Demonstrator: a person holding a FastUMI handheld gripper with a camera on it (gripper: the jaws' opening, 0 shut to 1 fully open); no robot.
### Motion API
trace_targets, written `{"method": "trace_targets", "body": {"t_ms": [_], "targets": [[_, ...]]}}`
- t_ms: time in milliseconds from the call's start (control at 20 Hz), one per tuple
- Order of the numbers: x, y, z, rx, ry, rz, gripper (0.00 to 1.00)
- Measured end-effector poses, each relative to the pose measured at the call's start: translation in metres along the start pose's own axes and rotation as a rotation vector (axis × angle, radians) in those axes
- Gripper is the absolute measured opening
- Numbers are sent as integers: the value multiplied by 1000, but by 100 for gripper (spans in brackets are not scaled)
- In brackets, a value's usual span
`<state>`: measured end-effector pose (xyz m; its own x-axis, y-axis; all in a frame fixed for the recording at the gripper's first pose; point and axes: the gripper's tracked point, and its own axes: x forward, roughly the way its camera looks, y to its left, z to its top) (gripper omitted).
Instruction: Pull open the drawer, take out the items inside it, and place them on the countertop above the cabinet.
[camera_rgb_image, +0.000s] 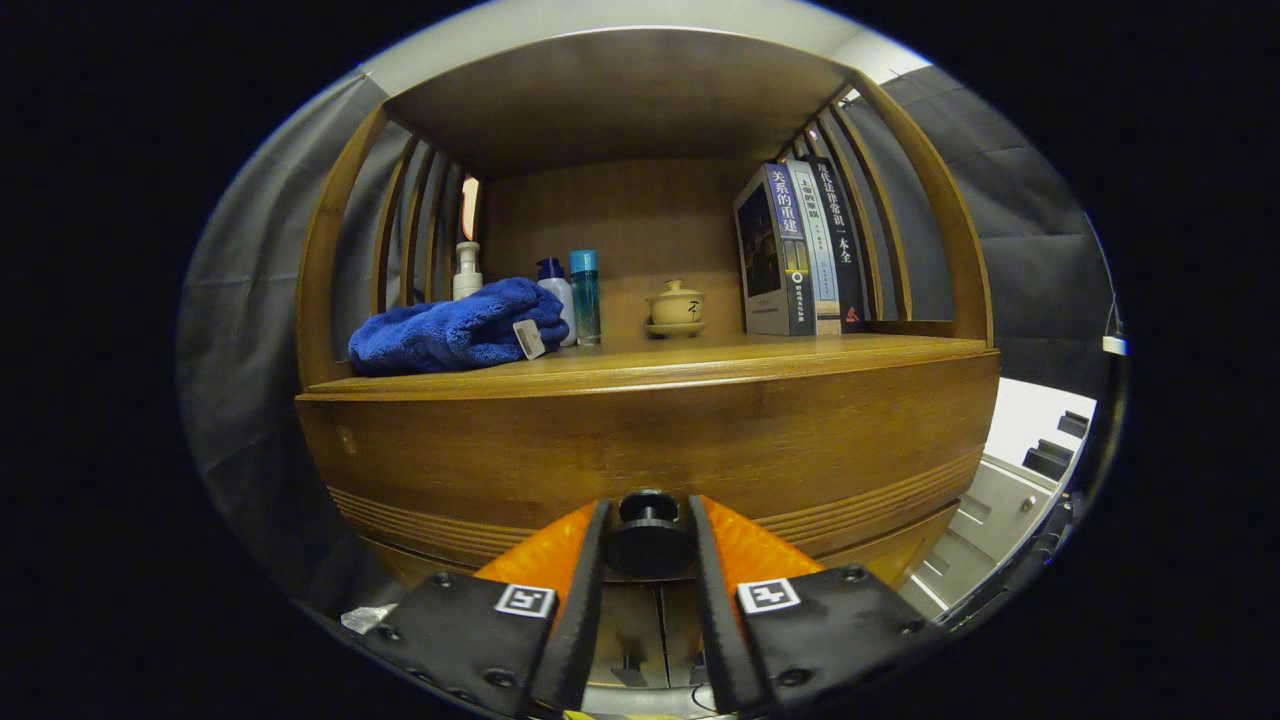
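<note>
A wooden cabinet fills the scene, its drawer front (640, 450) curving right in front of me. The drawer's dark round knob (648, 535) sits between my two fingers, and my gripper (648, 520) is shut on it, one finger pressing each side. Above the drawer runs the wooden countertop (700, 358). On it lies a folded blue towel (455, 330) at the left. Whether the drawer stands ajar and what lies inside it are hidden from here.
On the countertop behind the towel stand a white pump bottle (467, 270), a white bottle with a blue cap (556, 290) and a teal bottle (585, 295). A small lidded cup (676, 305) and upright books (800, 250) stand to the right. Slatted wooden sides enclose the shelf.
</note>
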<state>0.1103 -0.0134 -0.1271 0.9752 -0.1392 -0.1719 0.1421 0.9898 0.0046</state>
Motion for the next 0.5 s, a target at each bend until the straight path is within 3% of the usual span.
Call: {"method": "trace_targets", "body": {"t_ms": [150, 500], "targets": [[0, -1, 0, 15, 13, 3, 44], [-22, -2, -3, 18, 18, 6, 38]]}}
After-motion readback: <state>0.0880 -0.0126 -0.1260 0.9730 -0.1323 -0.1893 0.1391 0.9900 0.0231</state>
